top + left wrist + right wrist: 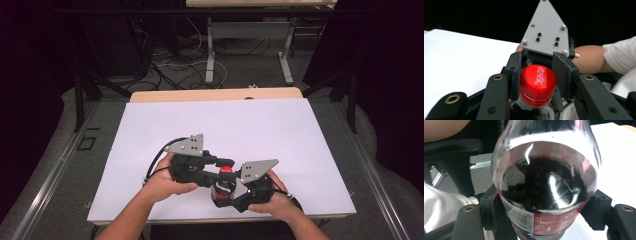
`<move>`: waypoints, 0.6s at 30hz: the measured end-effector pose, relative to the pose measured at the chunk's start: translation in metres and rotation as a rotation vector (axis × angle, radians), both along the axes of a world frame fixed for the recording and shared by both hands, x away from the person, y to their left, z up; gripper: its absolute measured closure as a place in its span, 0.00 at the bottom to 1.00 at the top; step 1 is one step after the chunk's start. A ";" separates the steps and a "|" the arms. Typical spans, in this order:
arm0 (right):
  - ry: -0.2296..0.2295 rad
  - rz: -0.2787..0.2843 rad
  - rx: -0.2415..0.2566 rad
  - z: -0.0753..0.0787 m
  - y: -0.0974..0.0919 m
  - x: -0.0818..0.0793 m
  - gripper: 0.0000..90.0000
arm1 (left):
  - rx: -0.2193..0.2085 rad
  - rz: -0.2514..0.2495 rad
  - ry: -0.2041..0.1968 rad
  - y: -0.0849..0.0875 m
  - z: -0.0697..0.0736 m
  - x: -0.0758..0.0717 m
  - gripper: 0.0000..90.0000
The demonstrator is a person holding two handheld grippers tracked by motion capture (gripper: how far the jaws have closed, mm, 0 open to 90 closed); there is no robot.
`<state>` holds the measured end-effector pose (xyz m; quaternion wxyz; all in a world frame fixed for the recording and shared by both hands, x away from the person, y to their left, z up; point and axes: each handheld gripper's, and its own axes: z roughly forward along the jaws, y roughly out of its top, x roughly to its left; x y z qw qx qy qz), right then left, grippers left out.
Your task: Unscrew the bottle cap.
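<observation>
A cola bottle with dark liquid and a red label stands near the table's front edge. In the right gripper view the bottle sits between the two black pads, and my right gripper is shut on its body at the label. Its red cap lies between the pads of my left gripper, which is shut on it. In the high view the left gripper reaches the cap from the left, while the right gripper holds the body from the right.
A white sheet covers the table, with its wooden edge at the back. Behind it are table legs and cables on the floor. A person's forearms come in from the bottom, and a white sleeve is seen past the cap.
</observation>
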<state>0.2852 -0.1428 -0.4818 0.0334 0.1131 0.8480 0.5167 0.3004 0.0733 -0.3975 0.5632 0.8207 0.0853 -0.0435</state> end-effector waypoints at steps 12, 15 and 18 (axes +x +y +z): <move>0.023 -0.182 -0.008 -0.002 -0.004 0.008 0.32 | 0.045 0.318 -0.097 -0.020 -0.002 -0.009 0.68; 0.025 -0.249 -0.033 -0.003 -0.004 0.010 0.32 | 0.067 0.442 -0.134 -0.032 -0.005 -0.017 0.68; 0.029 -0.308 -0.050 -0.006 -0.003 0.011 0.32 | 0.071 0.536 -0.156 -0.041 -0.007 -0.021 0.68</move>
